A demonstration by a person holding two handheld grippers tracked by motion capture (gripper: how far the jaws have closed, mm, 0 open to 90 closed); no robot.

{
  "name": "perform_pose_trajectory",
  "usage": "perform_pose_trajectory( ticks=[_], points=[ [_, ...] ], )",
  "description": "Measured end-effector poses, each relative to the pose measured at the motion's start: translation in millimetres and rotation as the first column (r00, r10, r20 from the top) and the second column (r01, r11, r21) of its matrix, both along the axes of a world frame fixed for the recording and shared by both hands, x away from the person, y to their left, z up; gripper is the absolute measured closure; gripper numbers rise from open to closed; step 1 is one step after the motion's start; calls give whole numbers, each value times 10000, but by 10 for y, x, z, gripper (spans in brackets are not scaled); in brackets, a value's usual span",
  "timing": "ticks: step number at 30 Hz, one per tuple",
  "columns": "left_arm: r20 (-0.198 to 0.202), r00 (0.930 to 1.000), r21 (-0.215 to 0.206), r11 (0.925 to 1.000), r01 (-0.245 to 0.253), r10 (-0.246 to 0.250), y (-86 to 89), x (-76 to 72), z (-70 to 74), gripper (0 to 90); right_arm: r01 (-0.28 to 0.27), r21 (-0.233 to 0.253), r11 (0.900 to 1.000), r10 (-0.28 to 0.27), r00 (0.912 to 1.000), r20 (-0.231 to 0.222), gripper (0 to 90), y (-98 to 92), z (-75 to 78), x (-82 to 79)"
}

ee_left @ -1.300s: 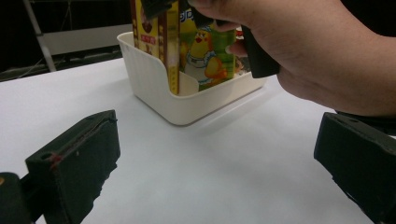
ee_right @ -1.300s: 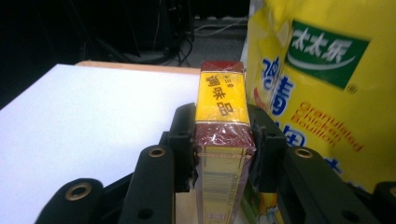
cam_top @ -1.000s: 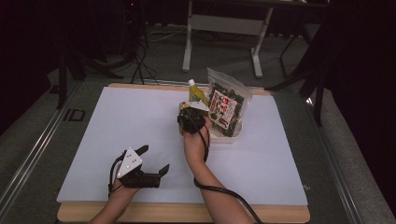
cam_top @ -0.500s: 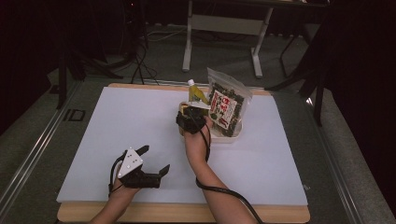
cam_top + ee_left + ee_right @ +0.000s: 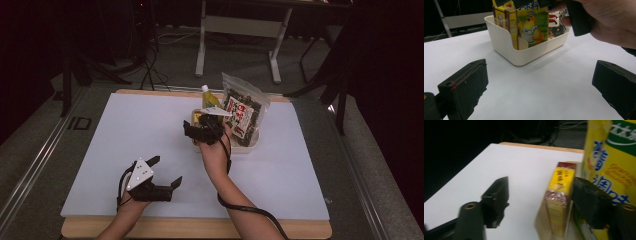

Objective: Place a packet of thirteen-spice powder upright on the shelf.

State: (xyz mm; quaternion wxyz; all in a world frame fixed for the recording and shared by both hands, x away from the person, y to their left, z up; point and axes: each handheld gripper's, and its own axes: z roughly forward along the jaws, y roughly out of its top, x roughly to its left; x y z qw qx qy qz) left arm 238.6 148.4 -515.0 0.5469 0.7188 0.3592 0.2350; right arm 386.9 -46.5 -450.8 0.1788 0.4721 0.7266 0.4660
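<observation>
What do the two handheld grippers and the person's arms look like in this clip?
Both grippers are black with two blocky, padded jaws. The left gripper carries a grey three-cornered plate on top; the right gripper carries a similar pale plate. A black cable trails from each, the right one running along the forearm. The forearms are bare, no sleeves visible.

The place looks like a lab or recording studio: a white worktop on a wooden board stands among black curtains, with loose cables on grey carpet, a metal floor rail and a desk frame behind.
</observation>
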Motion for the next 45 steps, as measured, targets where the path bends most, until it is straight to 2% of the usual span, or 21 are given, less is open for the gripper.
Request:
perform_pose_trajectory(
  ticks=[4,12,16,23,26,28,34,36,39,45],
  points=[
    [-7,10000,70,10000,20,-20,-6,-7,-5,5,-676,-53,9977,677,9973,301,185,-38,17,-84],
    [-37,9998,172,9996,210,-209,-19,-29,-17,5,-1343,73,9909,1335,9891,627,171,-180,-3,-268],
    [-52,9998,120,9997,203,-202,-11,-28,-17,5,-1498,-63,9887,1497,9847,887,150,-278,-1,-339],
    [-131,9997,98,9997,230,-229,-4,-17,-33,5,-1700,41,9854,1689,9814,917,150,-464,-1,-413],
    [-133,9996,90,9997,239,-238,1,-20,-29,5,-1783,-168,9838,1791,9791,962,150,-538,-31,-433],
    [-151,9996,64,9997,218,-217,4,-21,-28,5,-1785,-661,9817,1849,9769,1069,150,-584,-63,-447],
    [-172,9995,72,9997,253,-252,5,-18,-28,5,-1929,-619,9793,1986,9743,1061,149,-753,-110,-532],
    [-167,9995,79,9996,270,-269,6,-19,-28,5,-2030,-821,9757,2112,9714,1081,149,-799,-121,-559],
    [-179,9995,65,9996,258,-257,8,-17,-28,5,-2196,-841,9720,2276,9684,1023,145,-878,-143,-595],
    [-169,9995,90,9996,262,-260,6,-18,-30,5,-2217,-891,9710,2289,9701,807,141,-1013,-197,-653]
  ],
)
